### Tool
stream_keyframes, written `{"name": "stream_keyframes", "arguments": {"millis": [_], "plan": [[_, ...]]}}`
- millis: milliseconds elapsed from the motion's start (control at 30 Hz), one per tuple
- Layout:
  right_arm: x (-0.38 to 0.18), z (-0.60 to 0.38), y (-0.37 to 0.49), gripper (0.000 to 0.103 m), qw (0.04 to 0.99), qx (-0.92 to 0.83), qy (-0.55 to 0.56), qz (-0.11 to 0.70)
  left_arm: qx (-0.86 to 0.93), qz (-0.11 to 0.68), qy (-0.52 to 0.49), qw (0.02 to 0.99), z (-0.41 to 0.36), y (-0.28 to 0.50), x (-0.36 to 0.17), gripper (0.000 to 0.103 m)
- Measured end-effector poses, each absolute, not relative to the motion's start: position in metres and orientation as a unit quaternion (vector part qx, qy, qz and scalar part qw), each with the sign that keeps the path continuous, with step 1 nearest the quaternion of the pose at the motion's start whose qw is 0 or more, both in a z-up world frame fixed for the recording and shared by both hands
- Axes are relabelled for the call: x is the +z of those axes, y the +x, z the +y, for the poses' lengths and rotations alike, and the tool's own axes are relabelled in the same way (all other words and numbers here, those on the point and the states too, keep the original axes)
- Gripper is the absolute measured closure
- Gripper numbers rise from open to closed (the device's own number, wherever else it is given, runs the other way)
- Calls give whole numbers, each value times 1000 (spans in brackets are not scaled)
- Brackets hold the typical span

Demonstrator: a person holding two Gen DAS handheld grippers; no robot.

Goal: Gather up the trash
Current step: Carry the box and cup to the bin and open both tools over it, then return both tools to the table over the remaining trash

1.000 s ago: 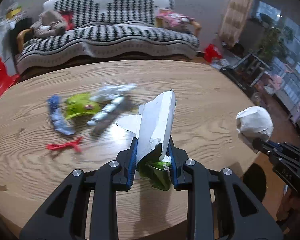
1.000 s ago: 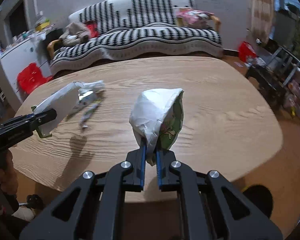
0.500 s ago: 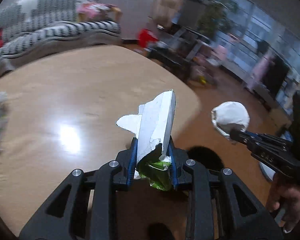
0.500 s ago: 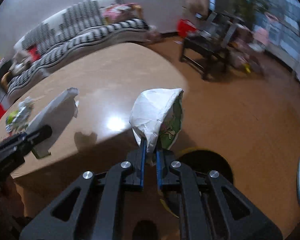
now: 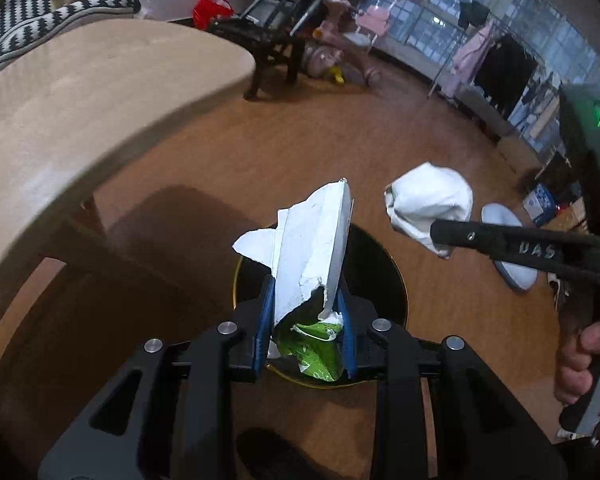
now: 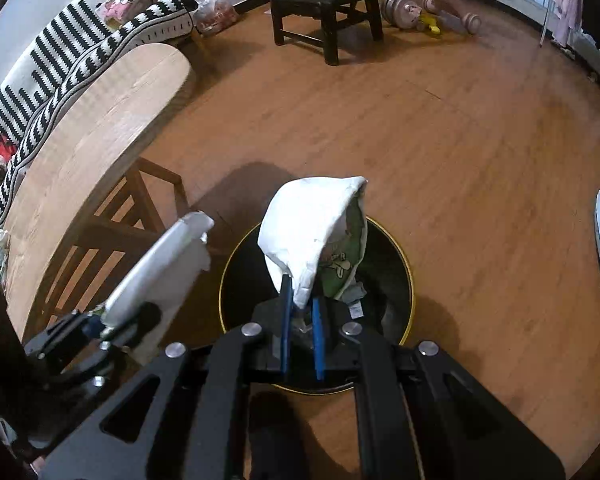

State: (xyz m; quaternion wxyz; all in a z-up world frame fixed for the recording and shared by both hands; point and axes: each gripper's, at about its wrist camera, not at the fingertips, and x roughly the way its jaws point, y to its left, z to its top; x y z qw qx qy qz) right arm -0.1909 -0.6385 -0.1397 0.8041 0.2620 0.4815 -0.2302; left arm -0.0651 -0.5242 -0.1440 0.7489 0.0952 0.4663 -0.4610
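Left gripper (image 5: 305, 320) squeezes torn white-and-green wrapper (image 5: 312, 248), holds it over black trash bin (image 5: 384, 276) on floor. Right gripper (image 6: 300, 316) pinches crumpled white bag (image 6: 312, 224), jaws nearly together, above same bin (image 6: 392, 276). Both point down. Wooden table (image 6: 84, 136) off to left of bin.

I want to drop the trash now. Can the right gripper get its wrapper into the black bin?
Probably yes: the right gripper holds its wrapper over the open black bin, nothing between.
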Motion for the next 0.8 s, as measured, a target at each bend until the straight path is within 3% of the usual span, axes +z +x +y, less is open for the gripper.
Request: {"name": "stream_keyframes", "arguments": {"millis": [433,500,567,700,733,767,800], "plan": [[-148,-646,-183,93,795,-234,268,492,-465,489,97,731,-560,-54,-173,72],[-149,-644,-181,93,793,-232,269,494,-464,489,98,732,-560,-56,-175,63],[-152,-643,-178,93,790,-237,259,502,-456,484,101,740,-562,-56,-174,38],[-151,-641,-172,88,788,-243,254,505,-449,482,100,746,-559,-54,-173,31],[-147,-640,-170,75,790,-247,249,502,-447,481,99,747,-557,-52,-172,28],[-145,-636,-169,48,793,-250,246,498,-444,480,98,750,-553,-50,-170,26],[-140,-634,-167,34,798,-254,242,489,-443,478,97,752,-547,-48,-167,25]]}}
